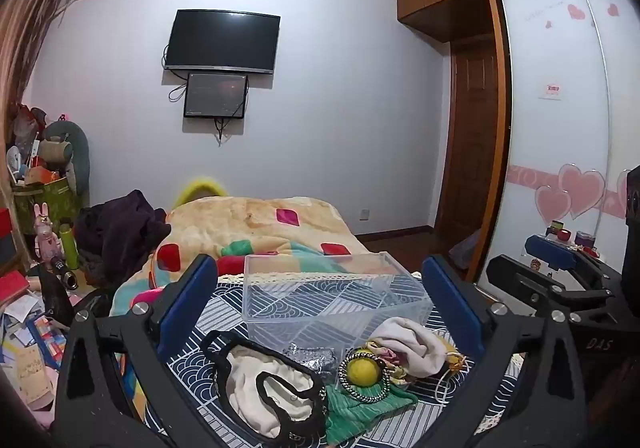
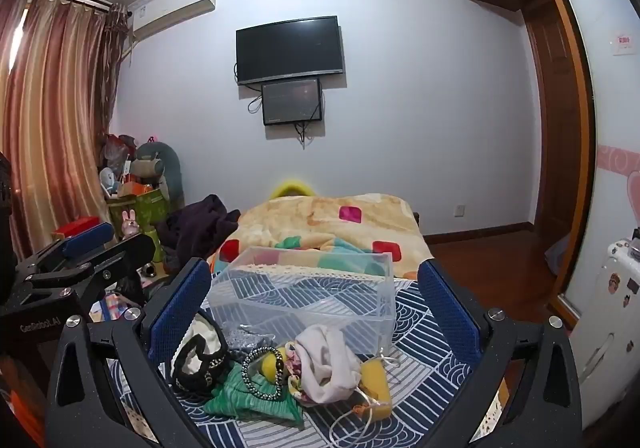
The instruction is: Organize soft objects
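A clear plastic box [image 1: 336, 300] stands empty on the blue patterned cloth [image 1: 224, 312]; it also shows in the right wrist view [image 2: 308, 300]. In front of it lies a pile of soft things: a cream and black garment [image 1: 272, 392], green cloth [image 1: 360, 408], a yellow ball [image 1: 362, 370] inside a beaded ring, a pale pink cloth [image 1: 412, 344] and a silver piece [image 1: 312, 358]. The right wrist view adds a yellow sponge [image 2: 376, 384] with white cord. My left gripper [image 1: 320, 308] is open above the pile. My right gripper [image 2: 316, 312] is open too, holding nothing.
A bed with a peach quilt [image 1: 256, 232] lies behind the box. Dark clothes [image 1: 120, 232] and cluttered boxes [image 1: 36, 207] sit at left. A wardrobe with sliding doors [image 1: 560, 127] is at right. A TV [image 1: 222, 41] hangs on the far wall.
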Demonstrator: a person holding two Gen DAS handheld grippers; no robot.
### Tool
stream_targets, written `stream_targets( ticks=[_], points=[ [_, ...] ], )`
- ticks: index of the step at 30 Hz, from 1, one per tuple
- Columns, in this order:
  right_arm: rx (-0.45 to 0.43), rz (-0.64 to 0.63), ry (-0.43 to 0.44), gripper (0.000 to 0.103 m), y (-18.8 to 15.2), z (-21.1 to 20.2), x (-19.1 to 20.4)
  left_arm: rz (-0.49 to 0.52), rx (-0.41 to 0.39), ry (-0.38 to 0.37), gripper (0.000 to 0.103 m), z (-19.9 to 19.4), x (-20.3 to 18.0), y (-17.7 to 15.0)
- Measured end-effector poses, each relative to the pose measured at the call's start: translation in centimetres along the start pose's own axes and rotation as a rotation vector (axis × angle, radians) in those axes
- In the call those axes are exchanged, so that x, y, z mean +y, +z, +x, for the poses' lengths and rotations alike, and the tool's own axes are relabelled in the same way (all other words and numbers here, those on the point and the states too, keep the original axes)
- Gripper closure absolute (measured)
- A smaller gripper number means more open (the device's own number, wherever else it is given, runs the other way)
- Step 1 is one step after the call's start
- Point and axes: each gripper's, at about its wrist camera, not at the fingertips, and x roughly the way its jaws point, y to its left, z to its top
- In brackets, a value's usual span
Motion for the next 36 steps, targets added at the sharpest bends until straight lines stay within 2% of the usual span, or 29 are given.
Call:
stream_targets(
  ticks=[36],
  points=[
    [-0.028,-0.001,-0.004,0.000,0.2,-1.0,-0.3,-0.004,-0.025,-0.008,0.000,-1.0,0.3,0.2]
  ],
)
